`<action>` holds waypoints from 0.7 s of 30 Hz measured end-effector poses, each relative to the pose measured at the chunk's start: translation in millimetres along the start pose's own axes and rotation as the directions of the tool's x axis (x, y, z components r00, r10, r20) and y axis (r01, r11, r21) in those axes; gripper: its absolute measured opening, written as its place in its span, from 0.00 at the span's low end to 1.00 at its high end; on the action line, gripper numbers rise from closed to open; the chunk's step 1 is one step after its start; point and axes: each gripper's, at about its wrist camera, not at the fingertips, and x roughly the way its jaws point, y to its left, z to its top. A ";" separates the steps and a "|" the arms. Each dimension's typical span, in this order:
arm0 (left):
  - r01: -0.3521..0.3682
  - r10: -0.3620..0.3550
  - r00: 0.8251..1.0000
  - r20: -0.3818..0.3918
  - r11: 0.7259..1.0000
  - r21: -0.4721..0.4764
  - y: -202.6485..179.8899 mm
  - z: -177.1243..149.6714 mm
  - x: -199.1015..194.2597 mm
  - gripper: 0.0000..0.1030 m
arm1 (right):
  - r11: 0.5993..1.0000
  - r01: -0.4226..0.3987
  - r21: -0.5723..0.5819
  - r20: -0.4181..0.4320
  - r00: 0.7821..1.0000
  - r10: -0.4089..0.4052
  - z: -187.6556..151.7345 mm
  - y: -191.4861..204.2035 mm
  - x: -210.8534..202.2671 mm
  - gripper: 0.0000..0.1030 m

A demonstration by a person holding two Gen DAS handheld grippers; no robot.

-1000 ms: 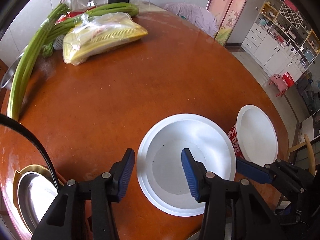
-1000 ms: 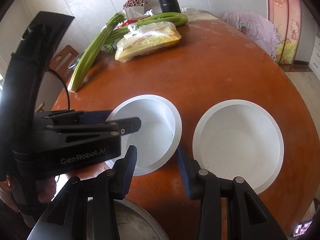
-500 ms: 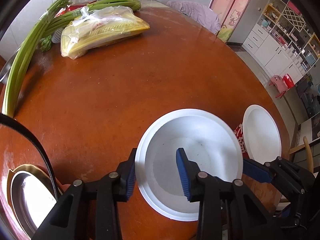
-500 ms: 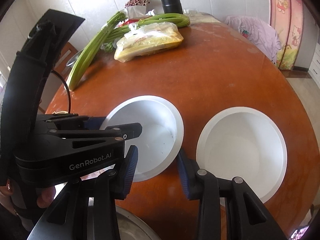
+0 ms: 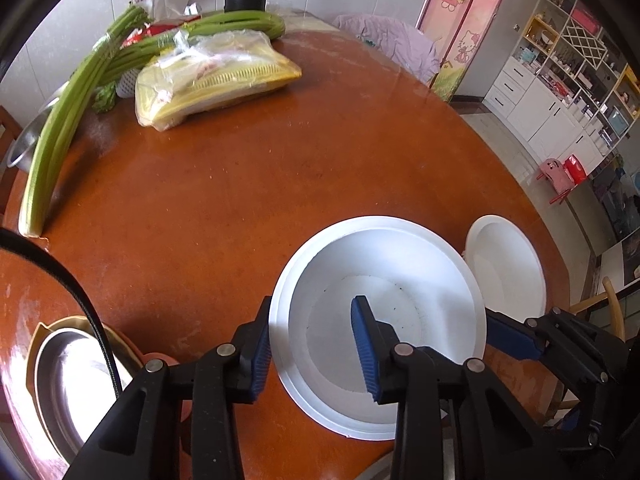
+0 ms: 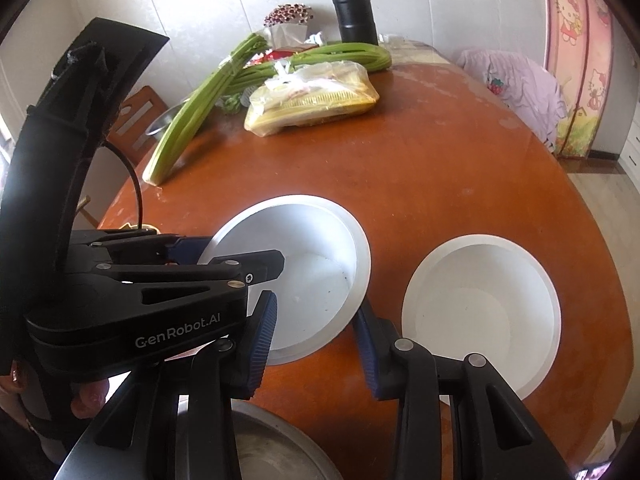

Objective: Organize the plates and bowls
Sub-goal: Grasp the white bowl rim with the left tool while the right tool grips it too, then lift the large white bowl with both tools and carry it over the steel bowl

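Bowl [image 5: 380, 308], white and thin-walled, sits near me on the brown surface [image 5: 248, 200], left of a second white bowl [image 6: 480, 312]. My left claw [image 5: 312, 344] has just been closing and now pinches its near-left rim, one pad inside, one outside. It looks light, stiff and slick. My right claw [image 6: 316, 340] hovers narrowly parted, gripping nothing.

A home dining room.
Round wooden table [image 5: 280, 184] with celery [image 5: 60, 128] at its far edge, cartoon-cat sliding door [image 5: 468, 20], white shelf cabinets [image 5: 560, 92].
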 end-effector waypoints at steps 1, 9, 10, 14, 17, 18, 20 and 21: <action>-0.003 0.003 1.000 0.005 1.000 0.000 -0.4 -0.6 -2.6 0.36 | 1.000 -0.002 -0.002 0.003 1.000 0.002 -0.1 0.9 -1.3 0.40; -0.011 0.011 0.999 0.040 1.000 -0.011 -1.0 -8.1 -20.9 0.36 | 0.999 -0.007 -0.031 0.024 1.000 0.008 -3.0 11.1 -14.8 0.40; -0.012 0.012 0.999 0.044 1.000 -0.011 -0.5 -8.2 -22.1 0.36 | 0.999 -0.007 -0.036 0.026 1.000 0.008 -3.7 12.3 -16.6 0.40; -0.016 0.017 0.998 0.059 1.000 -0.016 -1.9 -13.0 -30.8 0.36 | 0.999 -0.012 -0.050 0.035 0.999 0.014 -6.2 16.4 -23.6 0.40; -0.013 0.015 0.997 0.071 1.000 -0.020 -3.4 -17.3 -38.4 0.36 | 0.998 -0.015 -0.059 0.038 0.999 0.018 -8.0 18.1 -29.6 0.40; -0.014 0.015 0.997 0.076 1.000 -0.021 -4.1 -17.9 -40.4 0.36 | 0.998 -0.016 -0.063 0.040 0.999 0.019 -8.7 18.6 -31.9 0.40; -0.017 0.019 0.997 0.080 1.000 -0.018 -5.8 -19.0 -43.5 0.36 | 0.997 -0.013 -0.073 0.045 0.999 0.017 -10.3 20.4 -36.1 0.40; -0.021 0.022 0.996 0.084 1.000 -0.017 -7.4 -20.0 -45.2 0.36 | 0.997 -0.014 -0.075 0.046 0.999 0.018 -11.3 21.1 -38.4 0.40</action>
